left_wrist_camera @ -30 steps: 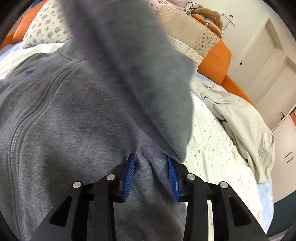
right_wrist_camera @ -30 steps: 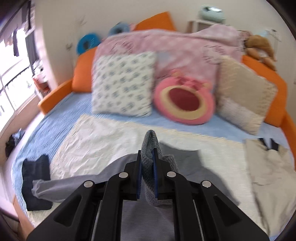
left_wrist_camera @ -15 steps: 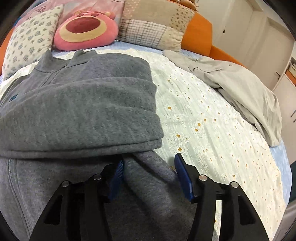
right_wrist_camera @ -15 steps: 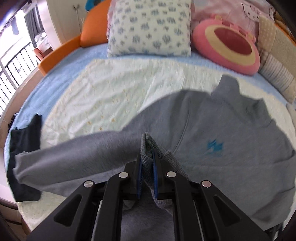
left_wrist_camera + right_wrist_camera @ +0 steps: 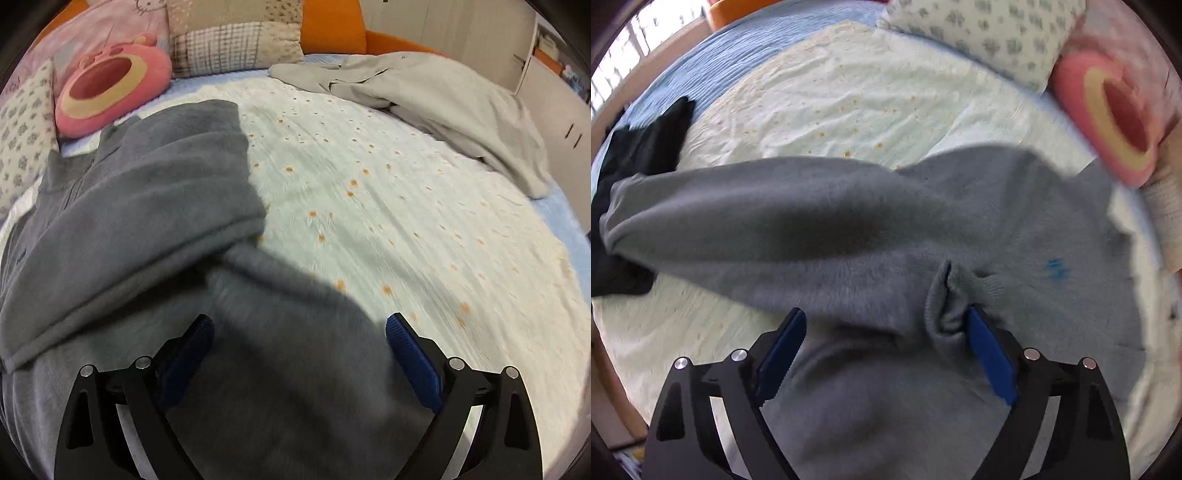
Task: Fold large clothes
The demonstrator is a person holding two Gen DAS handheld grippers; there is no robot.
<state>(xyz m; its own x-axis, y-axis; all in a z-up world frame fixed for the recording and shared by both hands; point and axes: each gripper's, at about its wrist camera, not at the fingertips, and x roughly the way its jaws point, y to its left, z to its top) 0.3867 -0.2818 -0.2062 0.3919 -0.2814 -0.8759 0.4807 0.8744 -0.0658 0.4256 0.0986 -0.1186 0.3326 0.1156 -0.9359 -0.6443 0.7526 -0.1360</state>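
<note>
A grey zip sweatshirt (image 5: 147,206) lies on a pale flowered bed cover (image 5: 406,221), one sleeve folded across its chest. My left gripper (image 5: 299,354) is open, low over the sweatshirt's lower right part. In the right wrist view the sweatshirt (image 5: 849,229) lies with its other sleeve stretched out to the left, and a blue logo (image 5: 1056,267) shows on the chest. My right gripper (image 5: 886,343) is open just above the fabric; a bunched cuff (image 5: 945,295) rests against the right finger, released.
A beige garment (image 5: 443,96) lies crumpled at the far right of the bed. A dark garment (image 5: 639,147) lies at the left edge. A pink round cushion (image 5: 107,88), a patterned pillow (image 5: 990,33) and a checked pillow (image 5: 236,37) line the orange headboard.
My right gripper has opened and let go of the sleeve cuff it held. My left gripper has opened wider. The raised sleeve now lies folded across the sweatshirt.
</note>
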